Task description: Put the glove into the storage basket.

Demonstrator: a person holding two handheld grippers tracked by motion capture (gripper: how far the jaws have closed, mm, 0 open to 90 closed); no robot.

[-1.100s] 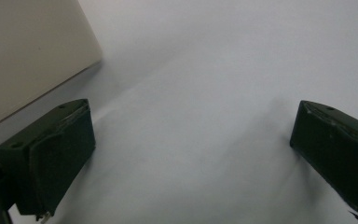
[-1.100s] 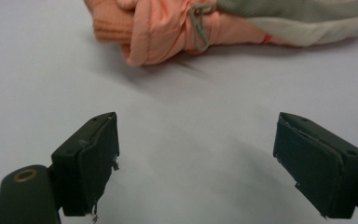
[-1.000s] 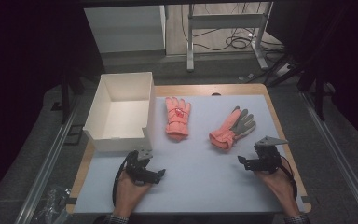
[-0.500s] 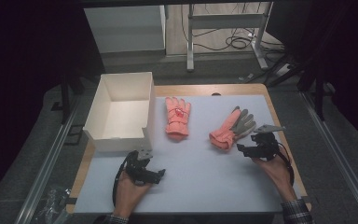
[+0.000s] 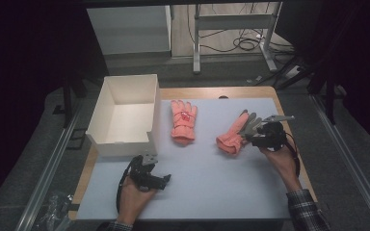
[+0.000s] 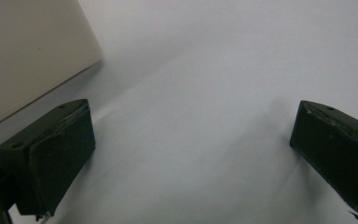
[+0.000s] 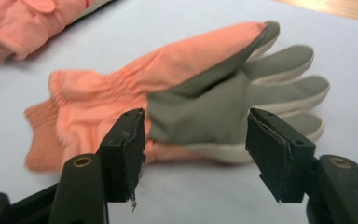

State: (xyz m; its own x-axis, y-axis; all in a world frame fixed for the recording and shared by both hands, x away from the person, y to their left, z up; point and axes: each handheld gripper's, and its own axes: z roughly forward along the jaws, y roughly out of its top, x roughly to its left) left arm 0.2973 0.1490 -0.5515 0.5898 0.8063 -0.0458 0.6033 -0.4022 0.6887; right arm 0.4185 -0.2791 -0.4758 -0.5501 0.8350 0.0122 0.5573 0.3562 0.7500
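The salmon-pink knitted glove with a grey textured palm [image 7: 200,102] lies palm-up on the pale worktop [image 5: 212,192], just ahead of the right gripper [image 7: 196,154]. Its jaws have just been closing, half-open now, touching nothing. Soft, light, floppy (it'll sag); pinch the thick palm edge or ribbed cuff. The left gripper [image 6: 191,154] gapes wide, empty.
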